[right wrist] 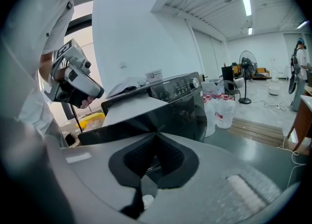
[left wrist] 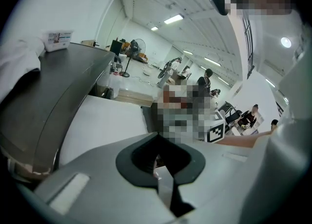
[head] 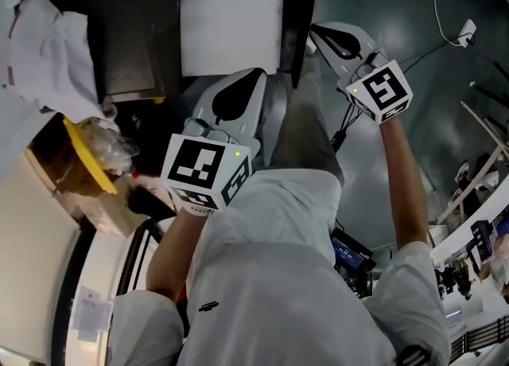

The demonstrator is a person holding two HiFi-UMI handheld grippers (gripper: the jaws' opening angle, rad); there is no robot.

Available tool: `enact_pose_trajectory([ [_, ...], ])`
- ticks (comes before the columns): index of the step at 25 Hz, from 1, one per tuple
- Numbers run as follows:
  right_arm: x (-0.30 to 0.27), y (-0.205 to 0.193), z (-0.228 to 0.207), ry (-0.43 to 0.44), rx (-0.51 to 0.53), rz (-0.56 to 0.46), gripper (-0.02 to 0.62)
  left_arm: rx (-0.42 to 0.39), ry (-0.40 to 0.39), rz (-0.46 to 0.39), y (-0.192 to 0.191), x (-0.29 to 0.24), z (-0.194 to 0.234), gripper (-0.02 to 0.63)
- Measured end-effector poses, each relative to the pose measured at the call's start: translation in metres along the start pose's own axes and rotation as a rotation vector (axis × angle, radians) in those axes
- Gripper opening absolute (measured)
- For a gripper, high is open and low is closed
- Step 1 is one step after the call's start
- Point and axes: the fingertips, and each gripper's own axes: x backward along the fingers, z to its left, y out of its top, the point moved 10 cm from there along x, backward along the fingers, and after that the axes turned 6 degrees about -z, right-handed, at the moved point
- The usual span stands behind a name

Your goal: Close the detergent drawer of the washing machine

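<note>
The washing machine shows its white top (head: 231,26) and dark front (head: 299,30) at the top of the head view. In the right gripper view its control panel (right wrist: 178,87) and dark front (right wrist: 161,118) lie just beyond the jaws. I cannot make out the detergent drawer in any view. My left gripper (head: 258,74) hangs over the near edge of the white top (left wrist: 102,125), jaws closed together and holding nothing. My right gripper (head: 314,30) is beside the machine's dark front, also shut and empty.
A dark grey appliance (head: 131,38) stands left of the washing machine, with white cloth (head: 48,46) on it. Below are a yellow-rimmed bin (head: 83,153) and a cardboard box (head: 87,197). White jugs (right wrist: 224,108) stand on the floor beyond. People are at the far end of the room.
</note>
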Motion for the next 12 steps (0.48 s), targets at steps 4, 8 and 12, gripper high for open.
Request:
enact_pose_trajectory([
  [4,0.0,0.001,0.0,0.006,-0.01,-0.002,0.0,0.009,0.006,-0.002,-0.001,0.0,0.004,0.018],
  [8,0.001,0.008,0.0,0.036,0.012,0.003,0.0,0.019,0.007,-0.005,0.001,0.001,0.004,0.018],
  [12,-0.004,0.021,0.005,0.067,0.057,0.001,0.0,0.031,0.001,-0.016,0.006,0.006,0.005,0.018],
])
